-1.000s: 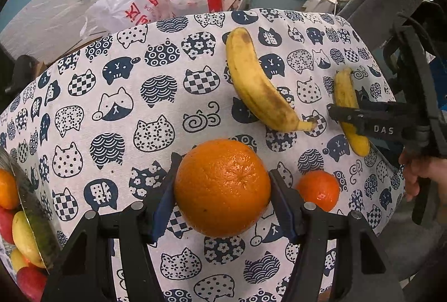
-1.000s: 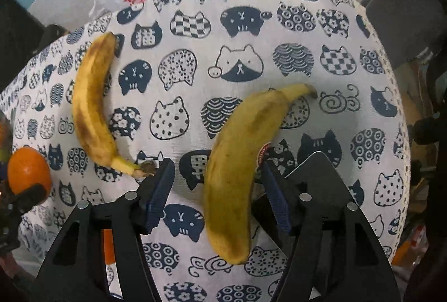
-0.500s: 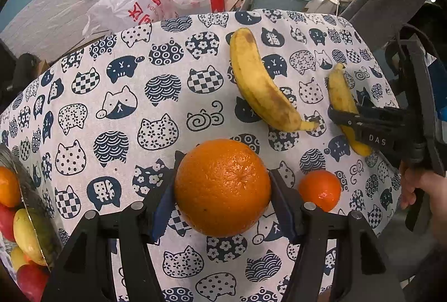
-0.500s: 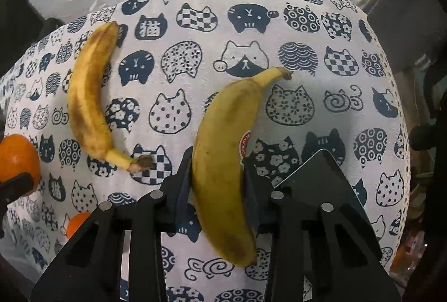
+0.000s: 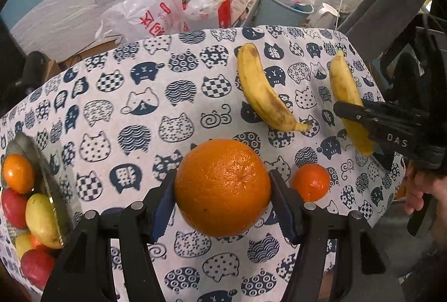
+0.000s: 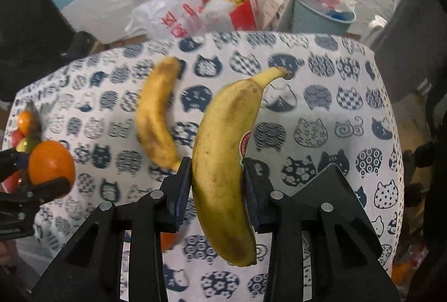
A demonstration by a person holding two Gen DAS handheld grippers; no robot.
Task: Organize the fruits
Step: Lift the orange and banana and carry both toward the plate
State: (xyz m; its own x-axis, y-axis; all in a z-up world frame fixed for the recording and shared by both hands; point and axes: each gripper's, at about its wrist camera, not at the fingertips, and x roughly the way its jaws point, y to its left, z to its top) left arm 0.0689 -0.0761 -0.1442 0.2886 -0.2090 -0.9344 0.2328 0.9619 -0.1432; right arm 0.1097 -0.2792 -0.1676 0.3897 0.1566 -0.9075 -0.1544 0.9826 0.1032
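Two fruits are now gripped. Far left, the fruit bowl (image 5: pixel 42 173) sits at the surface's (image 5: pixel 117 95) edge; the left tongs (image 5: pixel 223 190) clamp the big orange (image 5: pixel 222 187). The right tongs (image 6: pixel 216 179), open a second ago, have closed on the banana (image 6: pixel 223 151) and lifted it. Another banana (image 5: pixel 262 92) and small orange (image 5: pixel 310 182) remain; open cloth leads leftward to the bowl.

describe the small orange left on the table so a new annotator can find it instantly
Start at the cat-print tablecloth in the left wrist view, then find the large orange clamped in the left gripper. The small orange sits on the cloth just right of it, below the two bananas. It is the only loose round fruit, far smaller than the held one.
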